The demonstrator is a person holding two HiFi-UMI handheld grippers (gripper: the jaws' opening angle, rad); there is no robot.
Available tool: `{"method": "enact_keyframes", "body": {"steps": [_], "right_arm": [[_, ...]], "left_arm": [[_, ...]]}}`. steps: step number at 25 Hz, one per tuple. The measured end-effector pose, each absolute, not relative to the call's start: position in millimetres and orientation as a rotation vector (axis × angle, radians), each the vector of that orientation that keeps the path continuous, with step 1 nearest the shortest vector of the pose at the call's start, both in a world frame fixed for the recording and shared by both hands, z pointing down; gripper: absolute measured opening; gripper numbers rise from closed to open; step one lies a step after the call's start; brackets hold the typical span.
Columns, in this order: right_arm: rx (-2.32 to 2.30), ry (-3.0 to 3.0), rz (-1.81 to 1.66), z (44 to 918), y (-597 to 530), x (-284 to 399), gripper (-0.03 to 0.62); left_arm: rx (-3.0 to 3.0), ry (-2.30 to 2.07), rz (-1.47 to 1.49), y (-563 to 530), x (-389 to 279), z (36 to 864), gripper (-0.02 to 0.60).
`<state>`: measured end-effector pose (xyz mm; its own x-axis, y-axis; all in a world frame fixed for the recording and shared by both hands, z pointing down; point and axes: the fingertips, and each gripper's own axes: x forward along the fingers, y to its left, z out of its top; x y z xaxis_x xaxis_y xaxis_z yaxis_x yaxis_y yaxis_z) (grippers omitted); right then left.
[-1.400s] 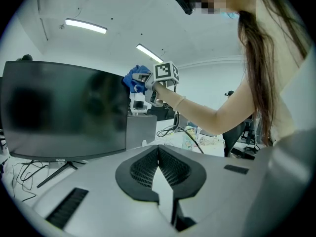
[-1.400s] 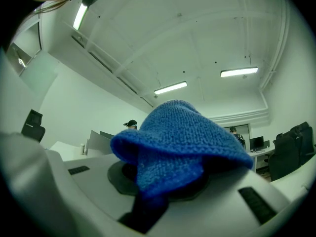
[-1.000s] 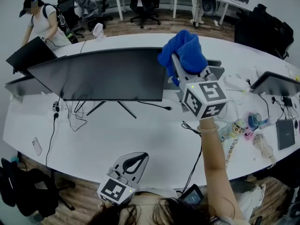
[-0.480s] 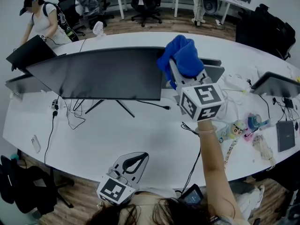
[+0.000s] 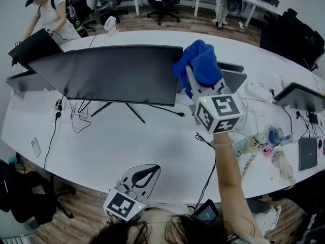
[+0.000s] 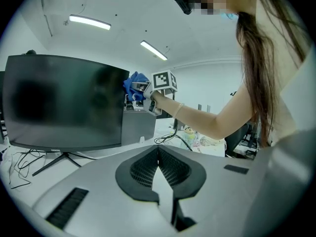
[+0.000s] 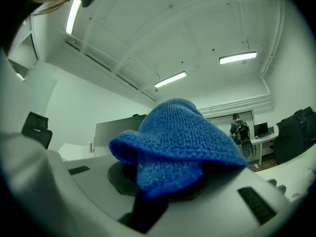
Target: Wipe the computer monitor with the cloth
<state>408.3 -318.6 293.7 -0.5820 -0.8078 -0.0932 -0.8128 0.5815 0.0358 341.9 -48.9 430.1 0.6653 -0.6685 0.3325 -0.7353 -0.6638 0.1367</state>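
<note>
A wide dark monitor [image 5: 111,75] stands on the white table [image 5: 152,141]. A blue cloth [image 5: 200,62] is bunched in my right gripper [image 5: 197,80], which is shut on it and held up at the monitor's upper right corner. The cloth hides the fingertips. In the right gripper view the cloth [image 7: 177,142] drapes over both jaws. My left gripper [image 5: 151,169] is low at the table's near edge, shut and empty; its pads [image 6: 148,164] meet at the tip. From there the monitor screen [image 6: 64,102] shows at left, with the cloth [image 6: 134,85] at its right edge.
Other monitors stand at far left [image 5: 30,50] and right [image 5: 299,95]. A person [image 5: 48,11] bends at the far left one. Cables [image 5: 76,121] trail under the monitor. Small items [image 5: 254,141], a tablet [image 5: 308,149] and a phone [image 5: 35,146] lie on the table.
The head view has tilted a little, so everything sits slightly lower. My right gripper with the cloth stays at the monitor's upper right corner. The left gripper has not moved.
</note>
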Motion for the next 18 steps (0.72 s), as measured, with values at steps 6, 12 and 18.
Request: {"method": "enact_keyframes", "body": {"steps": [6, 12, 18], "right_arm": [[-1.392, 2.748, 0.086, 310.2, -320.0, 406.9, 0.086], [-1.383, 2.74, 0.101, 316.0, -320.5, 405.9, 0.086], [-1.41, 2.725, 0.128, 329.3, -320.8, 405.9, 0.086]], "left_arm": [[2.594, -1.157, 0.342, -48.1, 347.2, 433.8, 0.009], [2.568, -1.188, 0.32, -47.0, 348.0, 438.1, 0.009], [2.549, -1.194, 0.3, -48.9, 350.1, 440.8, 0.009]]}}
